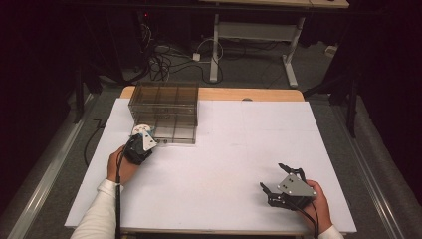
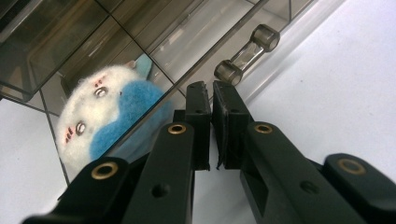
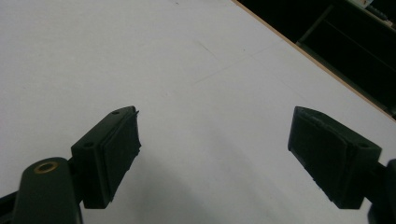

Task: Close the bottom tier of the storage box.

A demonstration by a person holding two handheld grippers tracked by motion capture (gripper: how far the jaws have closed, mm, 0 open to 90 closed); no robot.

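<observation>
A smoky clear plastic drawer box (image 1: 164, 99) stands at the table's back left. Its bottom drawer has a clear bar handle (image 2: 246, 52) on the front. A white and blue plush toy (image 2: 109, 116) lies inside that drawer, seen through the wall, and shows at the front left corner (image 1: 141, 129). My left gripper (image 2: 212, 91) is shut with nothing between its pads, its tips just short of the handle; from above it (image 1: 151, 135) sits at the drawer's front. My right gripper (image 1: 271, 175) rests open at the front right, and only bare table lies between its pads (image 3: 215, 116).
The white table top (image 1: 224, 144) runs wide between the two hands. Its wooden back edge (image 1: 249, 93) shows behind the box. Beyond it are a desk frame (image 1: 216, 45) and cables on the dark floor.
</observation>
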